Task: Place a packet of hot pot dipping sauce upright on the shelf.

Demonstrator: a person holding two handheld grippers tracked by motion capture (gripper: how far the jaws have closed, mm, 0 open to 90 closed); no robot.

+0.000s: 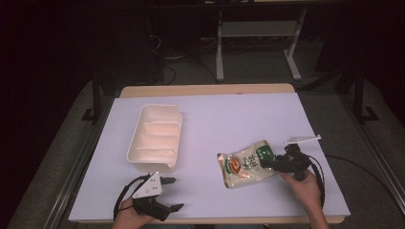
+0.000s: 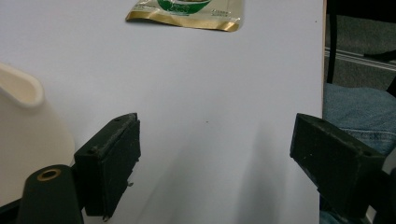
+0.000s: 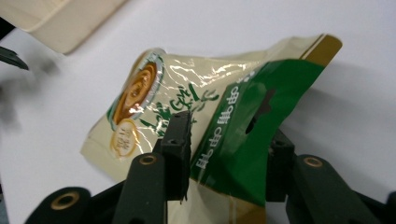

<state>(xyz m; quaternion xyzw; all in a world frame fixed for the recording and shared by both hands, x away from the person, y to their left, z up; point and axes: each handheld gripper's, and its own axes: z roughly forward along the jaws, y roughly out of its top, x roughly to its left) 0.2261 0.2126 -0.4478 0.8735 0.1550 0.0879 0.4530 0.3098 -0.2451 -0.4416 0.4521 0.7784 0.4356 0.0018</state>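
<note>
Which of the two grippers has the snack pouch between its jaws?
The right gripper: its jaws stand on both sides of the snack pouch's green end. The left gripper is open over bare table.

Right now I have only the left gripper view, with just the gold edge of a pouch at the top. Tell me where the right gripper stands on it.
Observer: The right gripper has its jaws on either side of the green top end of the pouch, one in front of it and one behind.
Operator: Say whether it is gripping.
Observer: I cannot tell if the jaws press. In the right gripper view that green end is raised off the table.
Operator: Describe the white thing at my left.
Observer: It is a tray split by dividers into compartments, all empty.
</note>
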